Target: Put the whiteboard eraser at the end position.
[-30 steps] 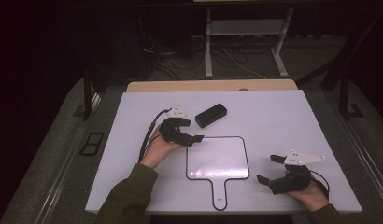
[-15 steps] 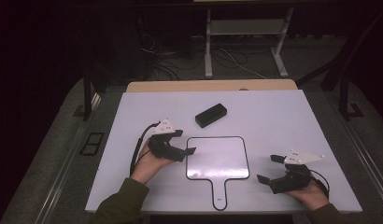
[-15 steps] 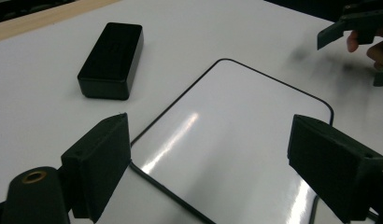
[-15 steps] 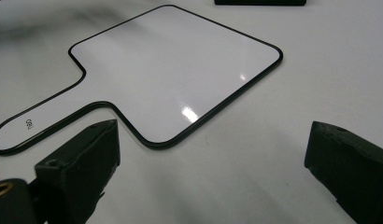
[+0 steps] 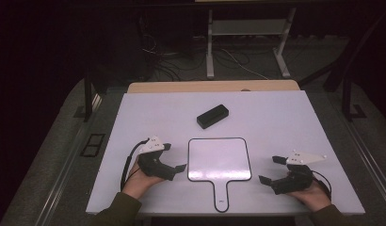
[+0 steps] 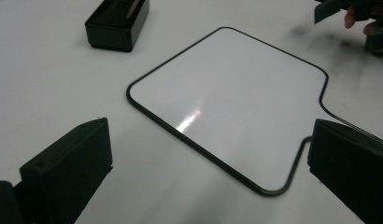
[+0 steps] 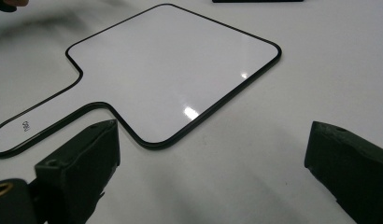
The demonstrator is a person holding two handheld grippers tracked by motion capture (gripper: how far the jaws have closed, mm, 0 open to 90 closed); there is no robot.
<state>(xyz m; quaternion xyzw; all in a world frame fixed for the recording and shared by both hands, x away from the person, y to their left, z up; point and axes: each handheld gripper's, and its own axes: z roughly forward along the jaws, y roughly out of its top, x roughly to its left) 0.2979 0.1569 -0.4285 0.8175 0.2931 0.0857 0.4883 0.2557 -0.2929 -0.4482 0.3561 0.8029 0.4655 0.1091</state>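
Observation:
A white paddle-shaped board with a black rim (image 5: 219, 159) (image 6: 227, 112) (image 7: 171, 70) lies flat on the white table, its handle (image 5: 221, 197) toward the person. Behind it sits a small black box (image 5: 213, 116) (image 6: 116, 21). My left gripper (image 5: 173, 157) (image 6: 210, 128) rests just left of the board. Its jaws have just been opening and stand wide, with nothing between them. At the board's right, my right gripper (image 5: 270, 169) (image 7: 215, 130) is open and empty, aimed at the board's near corner.
The white tabletop (image 5: 285, 117) has free room on all sides of the board. A wooden edge (image 5: 214, 86) runs along its far side. Beyond stand a metal stand (image 5: 247, 42) and floor cables. The right hand's gripper (image 6: 367, 18) appears far off in the left gripper view.
My left gripper has drawn back from beside the black box toward the person, down to the board's left edge, and its jaws are wider. The right gripper, board and box have not moved.

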